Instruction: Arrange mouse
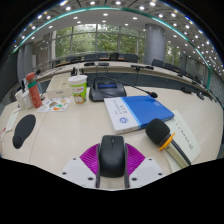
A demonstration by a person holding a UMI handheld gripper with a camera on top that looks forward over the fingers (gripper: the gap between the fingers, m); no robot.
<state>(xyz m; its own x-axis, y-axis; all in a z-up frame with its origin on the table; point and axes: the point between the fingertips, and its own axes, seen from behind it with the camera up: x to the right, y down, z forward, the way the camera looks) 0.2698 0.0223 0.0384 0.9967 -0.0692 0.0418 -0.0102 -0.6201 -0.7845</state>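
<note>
A black computer mouse (pixel 111 155) sits between my two fingers, whose purple pads (pixel 91 157) press against both its sides. My gripper (pixel 112 160) is shut on the mouse and holds it over the near part of the beige table (pixel 75 125). A dark oval mouse pad (pixel 23 130) lies on the table ahead to the left.
A blue-and-white book (pixel 125 113) lies just ahead to the right, with a black microphone (pixel 160 134) and a yellow pen (pixel 166 140) beside it. A cup (pixel 79 89), a red bottle (pixel 34 92) and papers stand farther left. Chairs and windows lie beyond.
</note>
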